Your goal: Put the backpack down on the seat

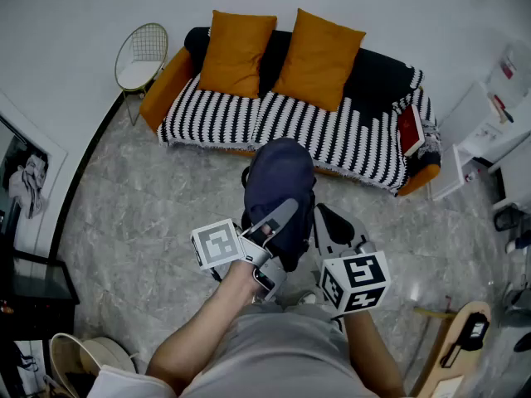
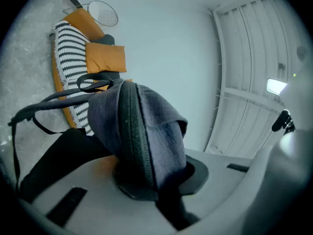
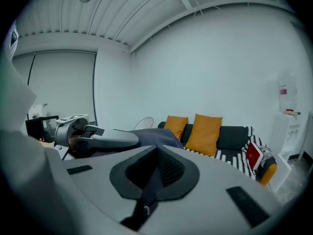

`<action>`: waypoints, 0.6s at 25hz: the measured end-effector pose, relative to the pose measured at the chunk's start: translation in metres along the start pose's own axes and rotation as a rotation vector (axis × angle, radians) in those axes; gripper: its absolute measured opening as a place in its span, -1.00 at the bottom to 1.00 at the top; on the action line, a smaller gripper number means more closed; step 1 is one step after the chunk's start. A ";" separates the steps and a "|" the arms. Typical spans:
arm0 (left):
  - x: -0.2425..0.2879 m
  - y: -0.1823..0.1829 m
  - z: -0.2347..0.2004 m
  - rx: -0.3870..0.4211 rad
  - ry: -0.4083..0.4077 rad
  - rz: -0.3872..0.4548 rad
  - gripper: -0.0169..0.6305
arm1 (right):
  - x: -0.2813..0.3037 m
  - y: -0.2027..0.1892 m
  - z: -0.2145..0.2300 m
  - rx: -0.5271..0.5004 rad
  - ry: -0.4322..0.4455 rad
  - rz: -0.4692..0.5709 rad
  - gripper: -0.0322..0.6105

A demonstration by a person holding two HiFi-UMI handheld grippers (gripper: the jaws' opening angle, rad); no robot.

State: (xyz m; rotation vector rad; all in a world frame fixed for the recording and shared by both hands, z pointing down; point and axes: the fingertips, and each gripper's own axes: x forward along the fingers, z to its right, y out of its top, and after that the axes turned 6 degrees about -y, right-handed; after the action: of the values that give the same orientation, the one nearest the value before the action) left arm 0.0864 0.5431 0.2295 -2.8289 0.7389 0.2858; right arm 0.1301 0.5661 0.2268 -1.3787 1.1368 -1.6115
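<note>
The backpack (image 1: 280, 181) hangs above the floor, just before the front edge of the sofa (image 1: 216, 118) and not yet on the seat. The left tongs (image 2: 146, 180) are clenched on a fold of its cloth; the right tongs (image 3: 155, 173) seem closed on a thin strap of it. The risk, I think, is that the fold slips out, or the loose straps (image 2: 49, 106) catch and the bag falls short. Two orange cushions (image 1: 235, 52) stand along the back edge and a red book (image 1: 410, 128) lies at the right end, so the striped middle is safest. A wire chair (image 1: 141, 56) stands beside the left end.
</note>
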 end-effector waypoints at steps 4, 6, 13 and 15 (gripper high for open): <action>-0.007 0.007 -0.003 0.012 0.002 0.001 -0.81 | 0.002 -0.005 -0.007 0.000 -0.004 -0.009 -0.89; -0.011 0.010 -0.003 0.002 0.001 0.005 -0.81 | 0.003 -0.007 -0.012 -0.005 -0.009 -0.014 -0.89; -0.023 0.030 -0.008 0.002 0.012 0.024 -0.81 | 0.016 -0.006 -0.026 -0.005 0.004 -0.013 -0.89; -0.025 0.036 -0.009 0.007 0.011 0.031 -0.81 | 0.022 -0.005 -0.030 -0.004 0.014 -0.012 -0.89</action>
State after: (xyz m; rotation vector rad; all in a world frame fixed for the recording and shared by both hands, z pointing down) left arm 0.0484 0.5210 0.2389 -2.8167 0.7853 0.2726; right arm 0.0974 0.5528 0.2378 -1.3818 1.1423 -1.6305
